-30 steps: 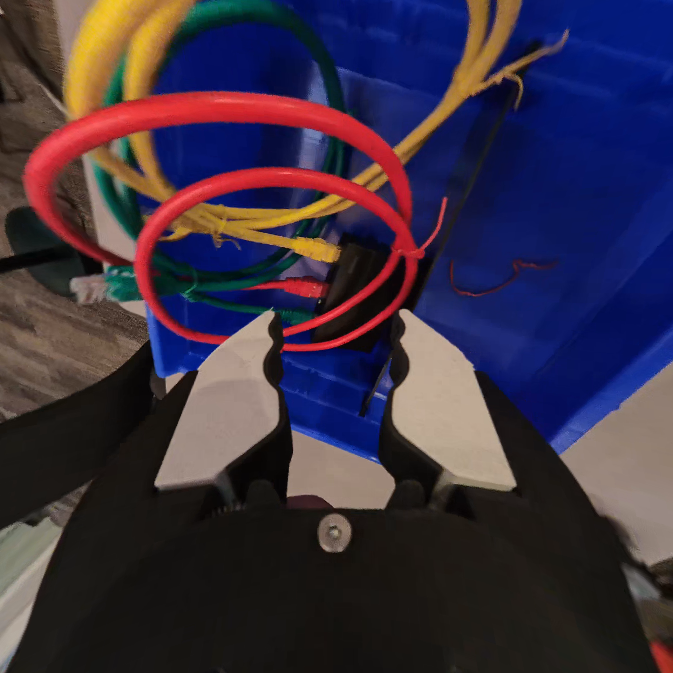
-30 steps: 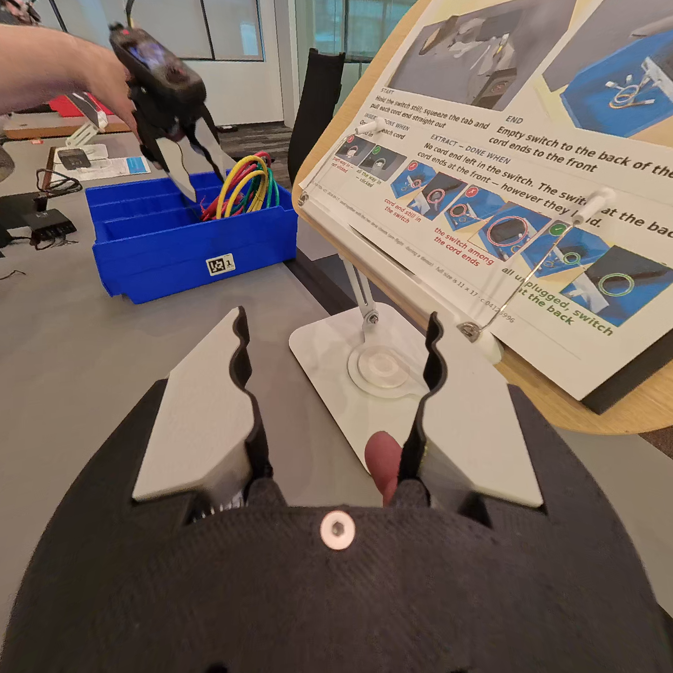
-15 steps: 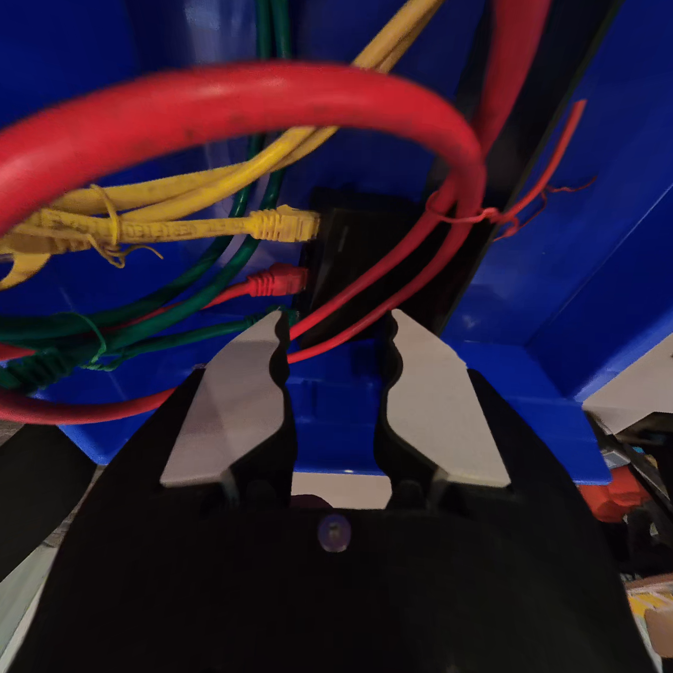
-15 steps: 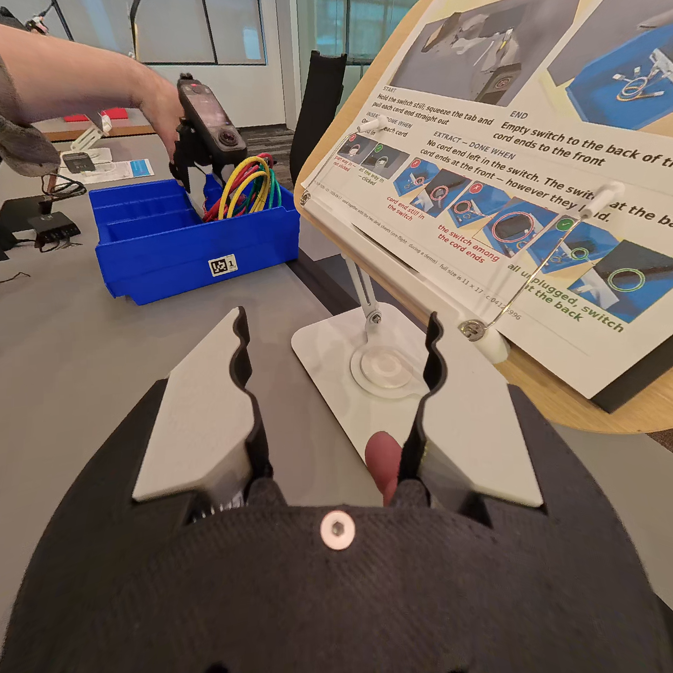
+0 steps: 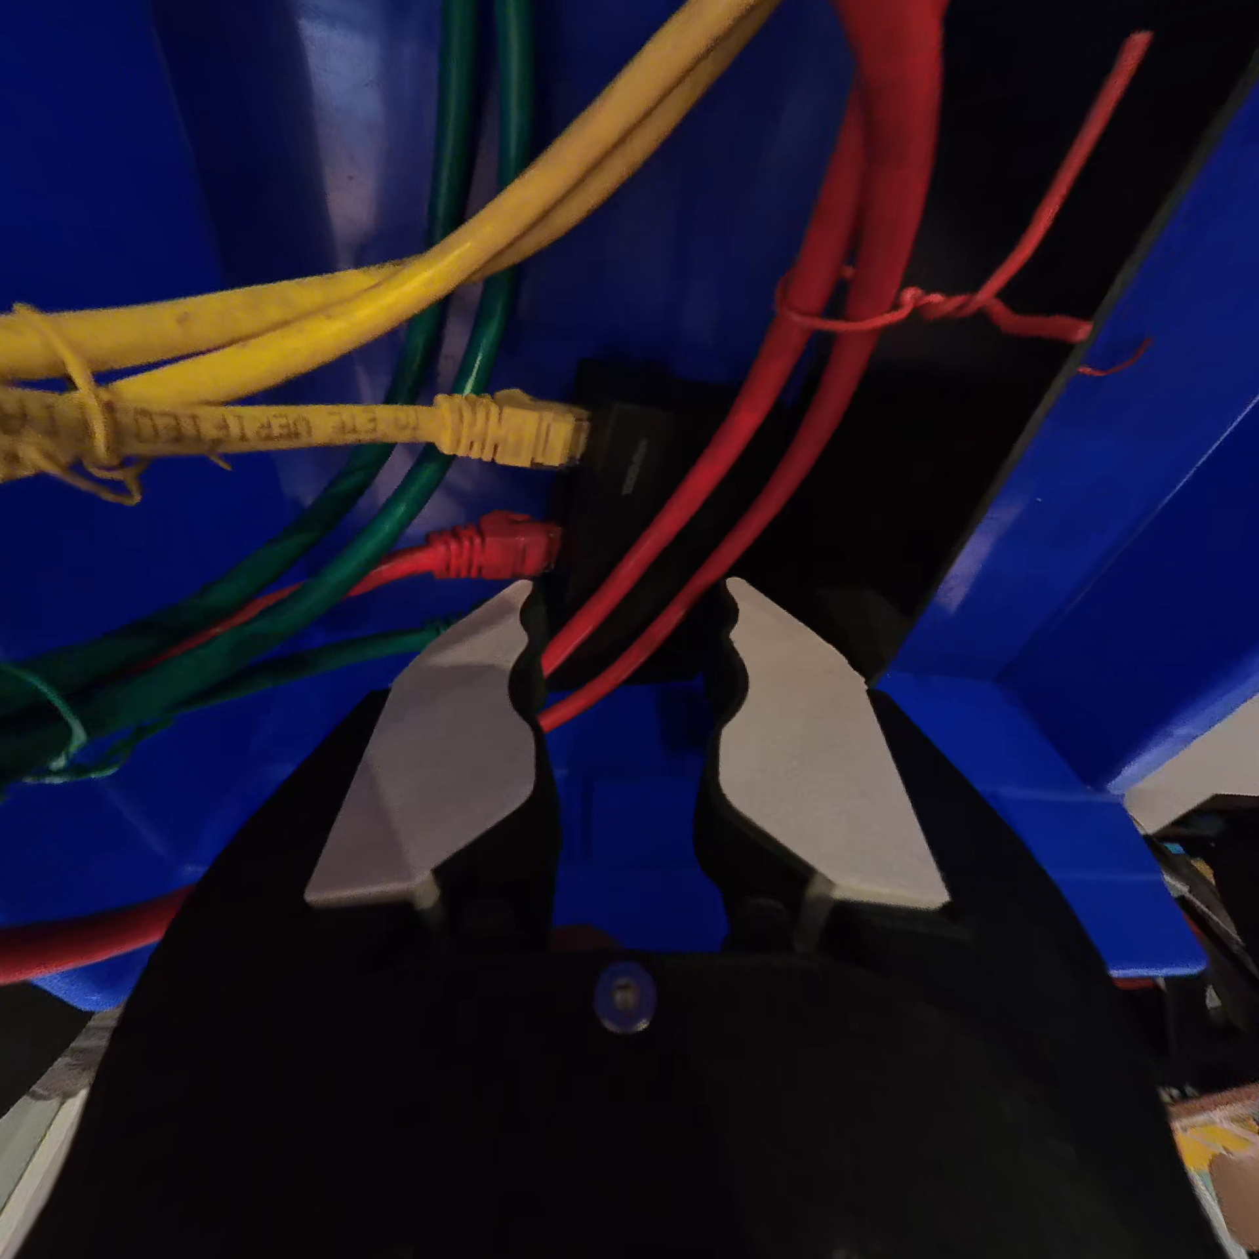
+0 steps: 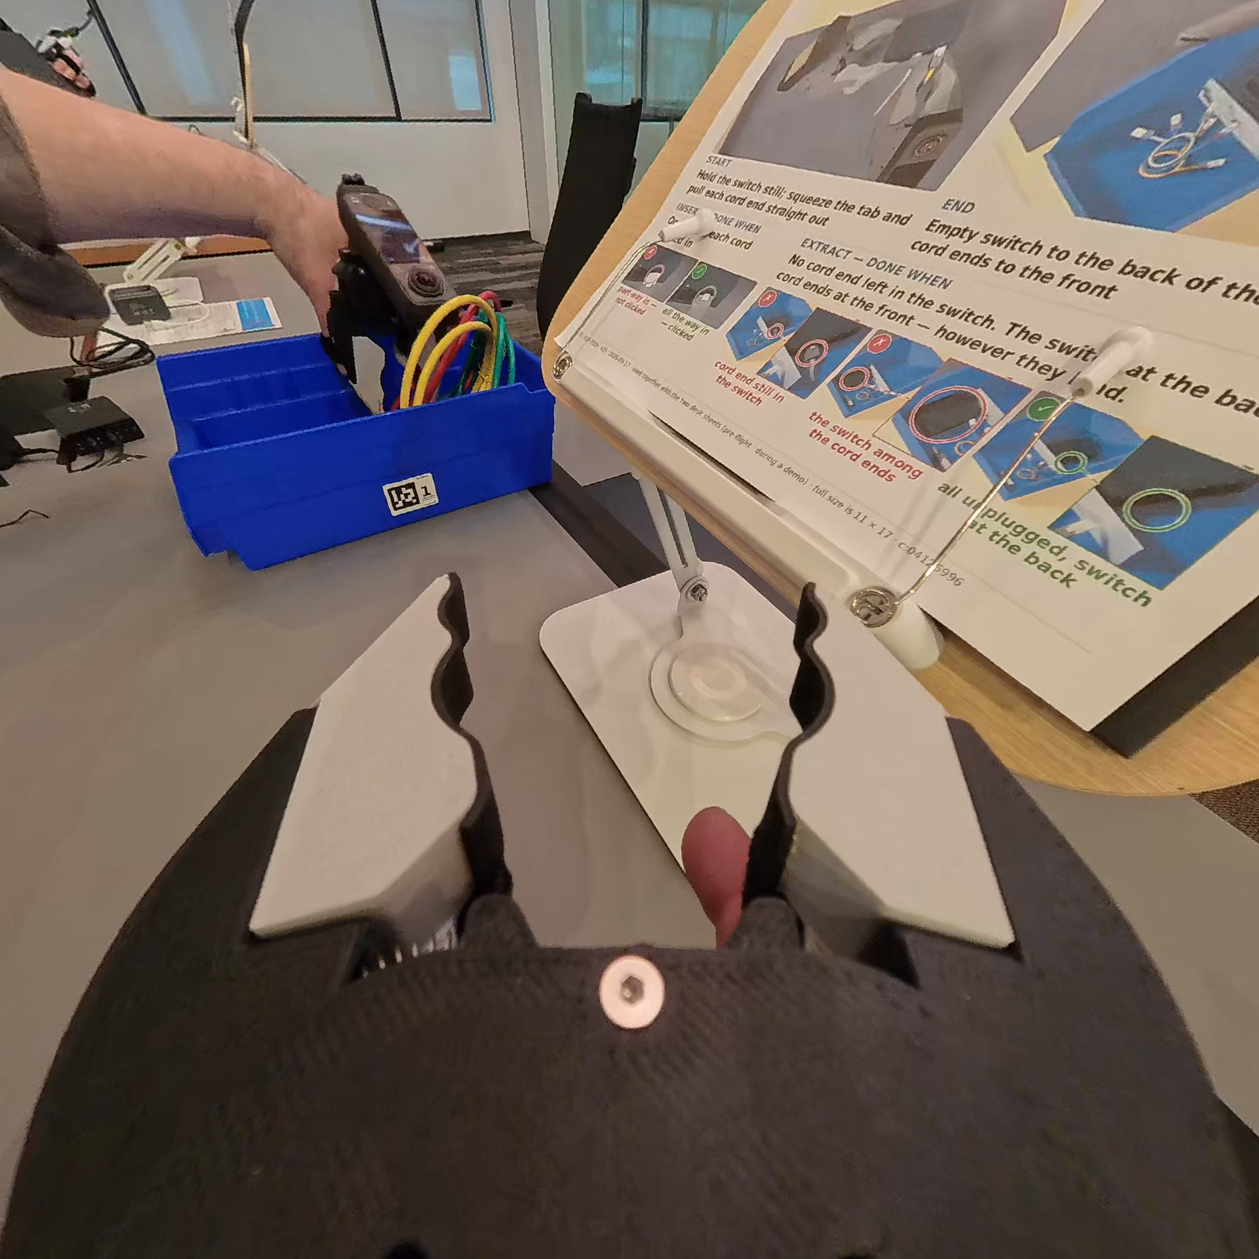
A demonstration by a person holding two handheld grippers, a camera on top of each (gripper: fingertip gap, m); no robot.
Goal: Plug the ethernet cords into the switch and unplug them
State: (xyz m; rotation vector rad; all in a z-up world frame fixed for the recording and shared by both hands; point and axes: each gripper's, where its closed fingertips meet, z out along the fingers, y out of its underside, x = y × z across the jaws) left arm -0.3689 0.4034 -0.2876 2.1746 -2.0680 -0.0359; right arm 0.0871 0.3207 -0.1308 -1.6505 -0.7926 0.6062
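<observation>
Now left hand-held gripper [image 5: 630, 616] straddles switch [image 5: 654, 490], open.

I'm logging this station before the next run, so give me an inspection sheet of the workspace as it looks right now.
Surface: grey table, bare in front of the right gripper.
Job's things: black switch inside the blue bin; yellow plug and red plug at its side.
Clutter: document stand with an instruction sheet; a small black device and papers at far left.
Grippers: left gripper open, lowered into the bin over the switch; right gripper open, empty, above the table.
Cables: yellow, red and green cords looped and tied, standing up out of the bin.
Surroundings: windows, a dark chair.
</observation>
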